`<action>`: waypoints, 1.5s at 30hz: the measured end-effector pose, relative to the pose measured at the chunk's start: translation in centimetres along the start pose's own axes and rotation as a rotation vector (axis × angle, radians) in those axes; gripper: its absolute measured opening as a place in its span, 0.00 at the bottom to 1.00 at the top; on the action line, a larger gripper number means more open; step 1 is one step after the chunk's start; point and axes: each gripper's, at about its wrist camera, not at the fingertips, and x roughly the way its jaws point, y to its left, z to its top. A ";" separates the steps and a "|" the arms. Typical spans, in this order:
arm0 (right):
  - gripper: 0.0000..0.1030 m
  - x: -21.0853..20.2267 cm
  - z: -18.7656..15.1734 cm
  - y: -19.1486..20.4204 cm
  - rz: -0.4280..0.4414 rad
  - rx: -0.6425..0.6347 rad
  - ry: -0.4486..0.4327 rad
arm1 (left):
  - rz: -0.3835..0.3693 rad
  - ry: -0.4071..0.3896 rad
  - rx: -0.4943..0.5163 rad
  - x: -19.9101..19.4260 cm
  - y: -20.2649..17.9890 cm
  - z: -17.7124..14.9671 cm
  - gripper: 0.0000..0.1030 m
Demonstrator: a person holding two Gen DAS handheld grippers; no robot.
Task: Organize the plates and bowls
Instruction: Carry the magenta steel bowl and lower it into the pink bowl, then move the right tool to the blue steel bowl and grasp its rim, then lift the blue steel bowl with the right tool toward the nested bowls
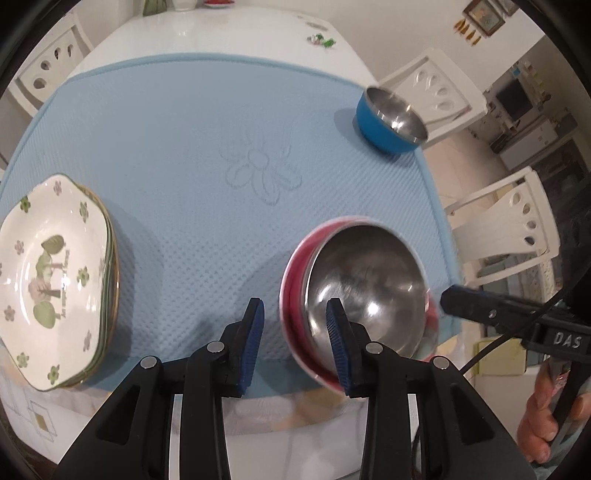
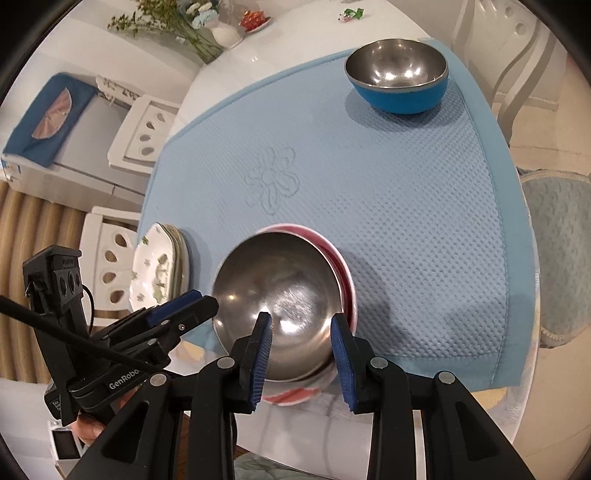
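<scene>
A red bowl (image 1: 365, 291) with a steel inside sits crooked in a pale-rimmed red one at the near edge of the blue mat (image 1: 203, 129). It looks blurred in the left wrist view. My left gripper (image 1: 295, 332) is open just left of it, with only mat between its pads. My right gripper (image 2: 301, 325) hovers open over the red bowl's (image 2: 277, 291) near rim, and steel shows in the gap. A blue bowl (image 1: 391, 118) stands alone at the far right corner. Flowered plates (image 1: 55, 280) are stacked at the left.
White chairs (image 1: 509, 229) stand along the table's right side, and another (image 2: 110, 273) is at the left. A vase of flowers (image 2: 225, 33) and small items sit at the far end of the white table. A person's hand (image 1: 543, 417) holds the right gripper's handle.
</scene>
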 end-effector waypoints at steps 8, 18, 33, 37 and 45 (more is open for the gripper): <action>0.43 -1.7 1.7 -1.1 0.041 0.051 -0.053 | -0.094 -0.080 0.000 -2.2 -0.3 3.7 0.31; 0.50 -5.0 6.8 -6.0 0.023 0.190 -0.177 | -0.170 -0.154 0.075 -2.2 -3.8 12.4 0.67; 0.50 -2.7 15.7 -13.1 -0.048 0.347 -0.234 | -0.210 0.022 0.107 10.0 -7.7 22.8 0.66; 0.50 -0.9 17.3 -14.7 -0.046 0.379 -0.203 | -0.217 0.087 0.085 13.8 -7.7 24.0 0.65; 0.50 1.9 19.1 -15.2 -0.046 0.369 -0.177 | -0.216 0.128 0.071 17.1 -7.7 24.6 0.62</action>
